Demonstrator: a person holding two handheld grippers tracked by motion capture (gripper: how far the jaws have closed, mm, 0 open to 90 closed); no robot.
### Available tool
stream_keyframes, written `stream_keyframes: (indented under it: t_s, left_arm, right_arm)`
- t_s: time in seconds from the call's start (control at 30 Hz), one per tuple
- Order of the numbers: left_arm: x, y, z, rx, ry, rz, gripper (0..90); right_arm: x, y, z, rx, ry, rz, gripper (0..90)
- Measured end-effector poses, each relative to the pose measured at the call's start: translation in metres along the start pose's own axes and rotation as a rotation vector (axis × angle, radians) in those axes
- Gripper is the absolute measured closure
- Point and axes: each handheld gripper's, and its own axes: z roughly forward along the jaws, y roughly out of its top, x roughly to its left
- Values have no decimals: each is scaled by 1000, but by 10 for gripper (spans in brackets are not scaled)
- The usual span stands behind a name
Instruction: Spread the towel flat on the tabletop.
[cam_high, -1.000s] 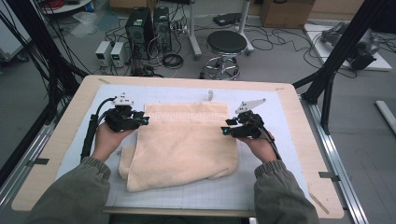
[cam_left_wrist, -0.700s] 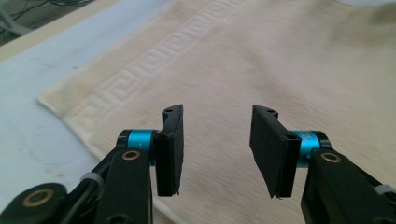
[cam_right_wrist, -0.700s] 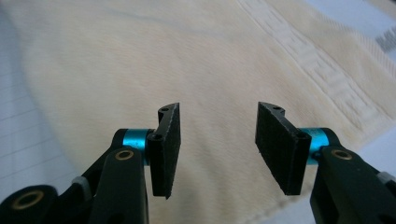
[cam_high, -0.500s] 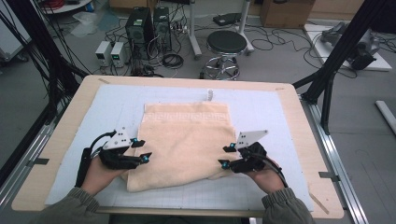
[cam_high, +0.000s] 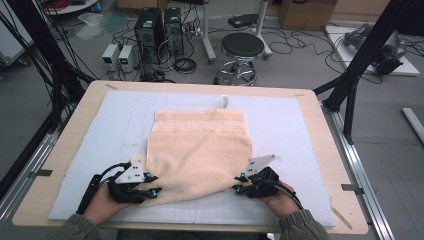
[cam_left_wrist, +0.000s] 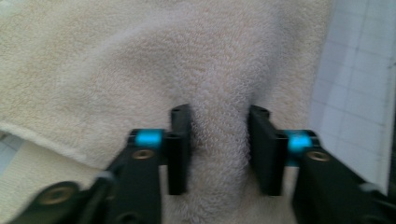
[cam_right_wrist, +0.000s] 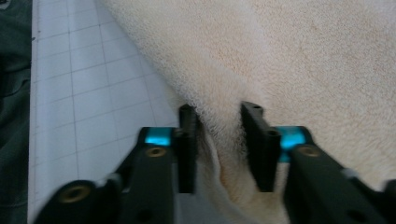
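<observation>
A cream towel (cam_high: 200, 150) lies folded on the gridded mat (cam_high: 300, 125) covering the surface, its small white label (cam_high: 225, 100) too small to read. The left gripper (cam_high: 150, 187) and right gripper (cam_high: 239, 183) have just been closing; each now pinches a ridge of towel at its near corners.

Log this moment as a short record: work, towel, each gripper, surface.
work: folding a towel
towel: beige, patterned band at the far edge, near edge bunched
left gripper: at the near left corner, jaws just closing, towel ridge between the pads
right gripper: at the near right corner, jaws just closing, towel fold between the pads
surface: grid mat on a table
</observation>
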Motion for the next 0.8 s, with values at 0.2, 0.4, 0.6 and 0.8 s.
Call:
stream_keyframes:
  t_s: [0.2, 0.4, 0.6, 0.8]
  left_arm:
    - [22, 22, -14, -83, 53, -49, 769]
    - [74, 54, -6, -105, 181, -156, 773]
    - [116, 51, 33, -44, 227, -274, 770]
    - [131, 48, 47, -46, 255, -322, 713]
  right_arm:
    - [-13, 15, -15, -45, -11, 10, 771]
    - [-52, 46, -29, -72, -100, 63, 769]
    - [-95, 55, -1, -31, -155, 111, 768]
    - [-121, 42, 20, -74, -162, 205, 747]
